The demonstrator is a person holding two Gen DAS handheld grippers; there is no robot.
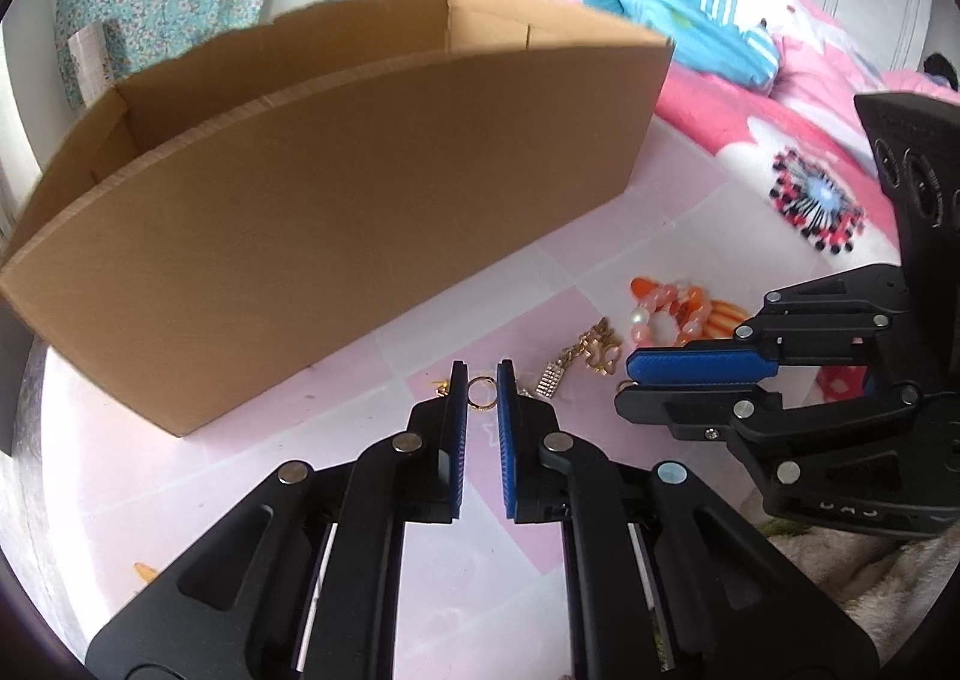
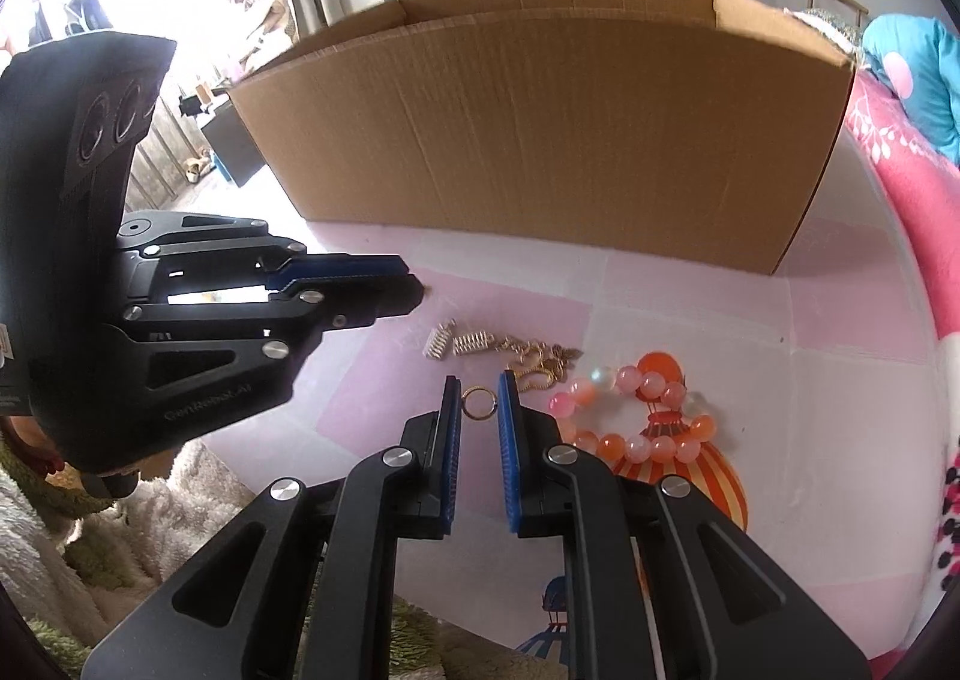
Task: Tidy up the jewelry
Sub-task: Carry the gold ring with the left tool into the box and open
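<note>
Each gripper pinches a small gold ring: the left gripper (image 1: 482, 374) has nearly closed its jaws on one ring (image 1: 480, 394), and the right gripper (image 2: 478, 383) clamps another ring (image 2: 478, 402) at its tips, both just above the pink mat (image 1: 600, 236). Beside them lie a gold chain (image 2: 537, 362) and a bead bracelet (image 2: 636, 410). Behind stands an open cardboard box (image 1: 336, 212); its near wall hides the inside, so its contents cannot be seen.

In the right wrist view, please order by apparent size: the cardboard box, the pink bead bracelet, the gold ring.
1. cardboard box, by far the largest.
2. pink bead bracelet.
3. gold ring, smallest, between the right gripper jaws.
Ring and bracelet lie similarly near the camera, so that ranking seems fair.
</note>
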